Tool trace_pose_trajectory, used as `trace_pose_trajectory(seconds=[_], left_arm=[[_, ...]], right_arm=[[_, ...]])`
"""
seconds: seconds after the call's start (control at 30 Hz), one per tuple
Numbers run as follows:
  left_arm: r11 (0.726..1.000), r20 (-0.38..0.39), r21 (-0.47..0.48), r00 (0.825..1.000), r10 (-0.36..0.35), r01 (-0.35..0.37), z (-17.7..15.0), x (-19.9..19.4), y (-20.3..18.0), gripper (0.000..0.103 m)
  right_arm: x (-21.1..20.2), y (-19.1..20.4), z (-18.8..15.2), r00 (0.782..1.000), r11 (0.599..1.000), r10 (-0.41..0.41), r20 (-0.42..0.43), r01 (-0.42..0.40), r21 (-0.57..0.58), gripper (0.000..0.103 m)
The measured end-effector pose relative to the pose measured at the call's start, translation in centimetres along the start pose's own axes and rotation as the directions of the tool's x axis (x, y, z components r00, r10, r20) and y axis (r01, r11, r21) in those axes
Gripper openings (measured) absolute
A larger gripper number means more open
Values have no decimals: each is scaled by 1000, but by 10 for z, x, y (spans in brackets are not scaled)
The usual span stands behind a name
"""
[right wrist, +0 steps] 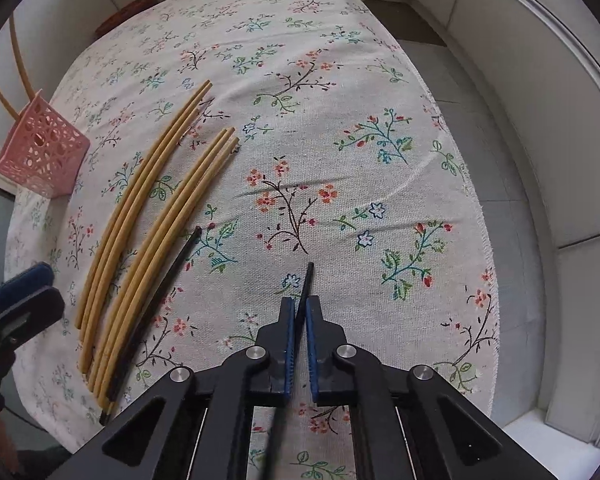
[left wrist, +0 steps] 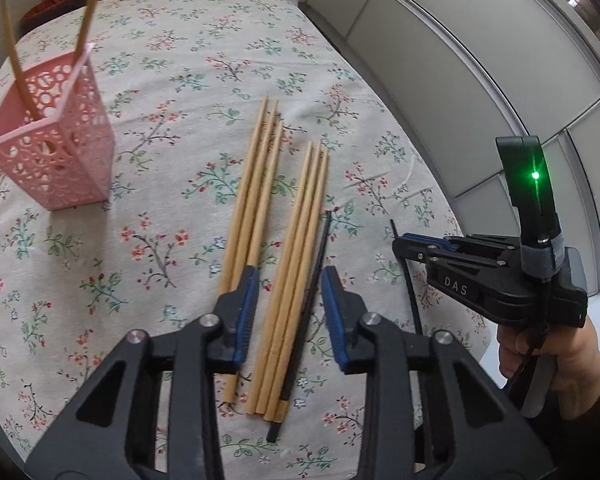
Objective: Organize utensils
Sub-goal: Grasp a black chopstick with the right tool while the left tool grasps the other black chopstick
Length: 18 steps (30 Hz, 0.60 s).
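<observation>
Several wooden chopsticks [left wrist: 260,208] lie in two bundles on the floral tablecloth [left wrist: 160,80]; they also show in the right wrist view [right wrist: 140,216]. One black chopstick [left wrist: 312,300] lies beside the right bundle and shows in the right wrist view [right wrist: 156,308] too. My left gripper [left wrist: 288,280] is open above the right bundle and the black chopstick. My right gripper [right wrist: 299,308] is shut on a second black chopstick [right wrist: 306,284], held above the cloth; it also shows in the left wrist view [left wrist: 398,240]. A pink perforated holder [left wrist: 52,148] at the left holds two wooden chopsticks [left wrist: 18,64].
The pink holder also shows at the left edge of the right wrist view [right wrist: 40,152]. A brown woven object [left wrist: 56,4] sits at the far left corner of the table. White cabinet panels [left wrist: 500,92] run along the right side past the table edge.
</observation>
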<state>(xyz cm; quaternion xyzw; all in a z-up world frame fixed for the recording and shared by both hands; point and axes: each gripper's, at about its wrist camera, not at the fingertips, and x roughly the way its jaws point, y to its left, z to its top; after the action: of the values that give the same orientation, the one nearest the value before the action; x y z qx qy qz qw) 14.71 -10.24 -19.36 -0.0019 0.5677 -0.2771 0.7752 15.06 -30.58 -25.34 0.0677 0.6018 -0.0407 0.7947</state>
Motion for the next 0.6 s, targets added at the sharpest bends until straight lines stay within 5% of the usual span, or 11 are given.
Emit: trace_pose_trajectory(seconds=[0.23,0.6], left_arm=[[997,-60,65,998,-33,37,14,31,-30,14],[992,-95,92,991,97,-88,21,69,-37,13]], right_arm=[[-7,-28,-8,999,998,49,-12,-49,33,5],[-20,-59,-12,996,993,84,-20,-82,84,5]])
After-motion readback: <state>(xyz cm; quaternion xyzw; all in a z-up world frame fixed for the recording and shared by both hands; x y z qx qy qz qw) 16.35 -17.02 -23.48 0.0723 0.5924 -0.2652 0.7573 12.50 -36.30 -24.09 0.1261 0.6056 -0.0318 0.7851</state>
